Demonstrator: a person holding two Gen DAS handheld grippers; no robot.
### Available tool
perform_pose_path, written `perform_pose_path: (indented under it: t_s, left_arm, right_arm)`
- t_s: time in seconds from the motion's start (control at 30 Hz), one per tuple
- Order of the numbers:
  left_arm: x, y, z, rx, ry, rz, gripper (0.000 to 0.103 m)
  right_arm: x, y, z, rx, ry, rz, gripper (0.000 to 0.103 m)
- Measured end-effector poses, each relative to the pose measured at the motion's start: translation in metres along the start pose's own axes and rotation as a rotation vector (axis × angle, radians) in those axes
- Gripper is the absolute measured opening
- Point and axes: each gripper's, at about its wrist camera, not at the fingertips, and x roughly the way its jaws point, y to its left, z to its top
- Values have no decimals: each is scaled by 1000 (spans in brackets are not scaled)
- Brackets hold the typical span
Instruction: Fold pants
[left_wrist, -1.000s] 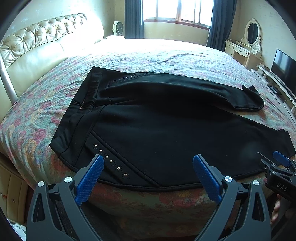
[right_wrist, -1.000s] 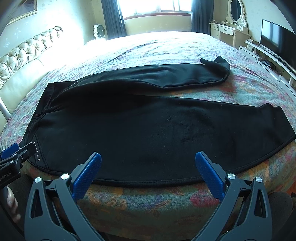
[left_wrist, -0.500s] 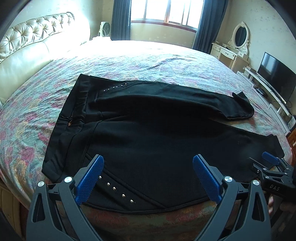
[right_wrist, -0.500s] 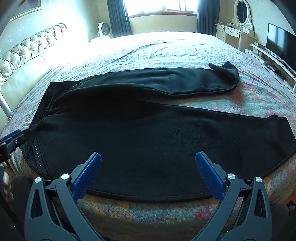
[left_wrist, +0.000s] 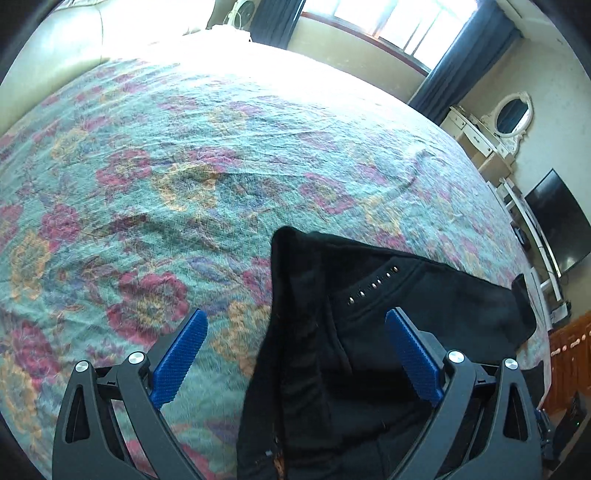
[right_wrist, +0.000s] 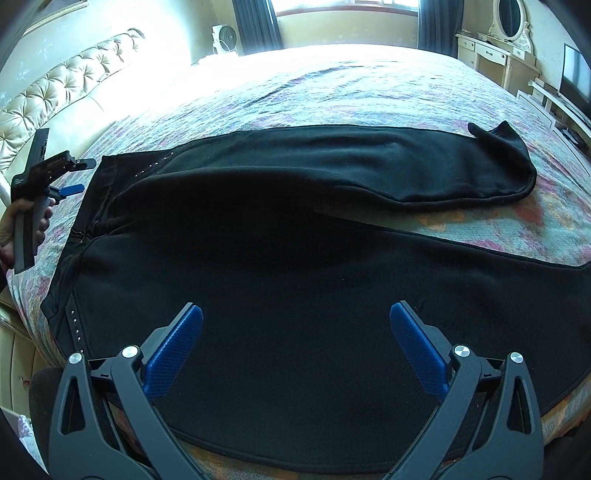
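right wrist: both tools (right_wrist: 295, 339) (left_wrist: 295, 343) spread above pants (right_wrist: 295, 229) on bedspread (right_wrist: 351, 88).

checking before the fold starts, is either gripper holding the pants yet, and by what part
Nothing is held: left gripper and right gripper both have open jaws over the black fleece pants.

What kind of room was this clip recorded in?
A home bedroom, most likely: black pants lie spread on a large bed with a floral bedspread and a tufted headboard, and a mirrored dressing table stands by the curtained window.
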Motion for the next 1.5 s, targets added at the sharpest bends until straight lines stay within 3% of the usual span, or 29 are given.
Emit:
perform_pose_path:
  t_s: [0.1,0.2,0.23,0.27,0.3,0.4,0.53,0.63,0.7,0.87,0.93,0.97,1.0,1.07,1.17,1.3,1.5]
  left_arm:
    - [22,7,16,6,24,-28,96]
    - [36,-4,23,92,38,-24,92]
    - [40,-9,25,119,43,-18,77]
    - [45,-12,26,136,67,-30,23]
    - [50,-12,26,138,87,-30,11]
    - [59,-10,26,145,113,-36,8]
    - [61,-3,27,120,114,-40,8]
    - [68,-1,26,117,130,-15,8]
    - [72,-1,26,119,137,0,8]
    - [80,0,28,127,150,18,10]
    - [81,3,30,103,157,2,11]
    - [82,4,30,97,160,-1,11]
    - [82,4,30,100,164,0,11]
    - [81,2,31,120,162,-1,7]
    - [68,-6,30,143,108,-4,6]
    - [23,-14,23,147,-26,-101,6]
    - [-60,-24,-22,158,-167,-241,7]
  right_arm:
    - [8,-2,9,-6,18,16,101]
    - [14,-7,21,-15,30,50,101]
    - [16,-8,26,-21,32,70,101]
    - [18,-11,34,-28,32,102,101]
    - [20,-14,42,-35,30,136,101]
    - [29,-30,83,-87,18,274,101]
    - [62,-56,161,-238,-34,331,101]
    - [109,-66,207,-360,44,286,101]
    - [137,-64,225,-426,112,275,91]
    - [183,-49,236,-596,222,254,86]
    - [199,-48,236,-585,296,275,64]
    - [204,-48,237,-567,320,278,58]
    - [205,-47,236,-567,324,279,42]
    - [197,-43,238,-582,326,304,11]
    - [167,-33,231,-649,231,237,8]
    - [101,-27,212,-667,48,190,8]
    - [-6,-14,121,-741,-157,103,8]
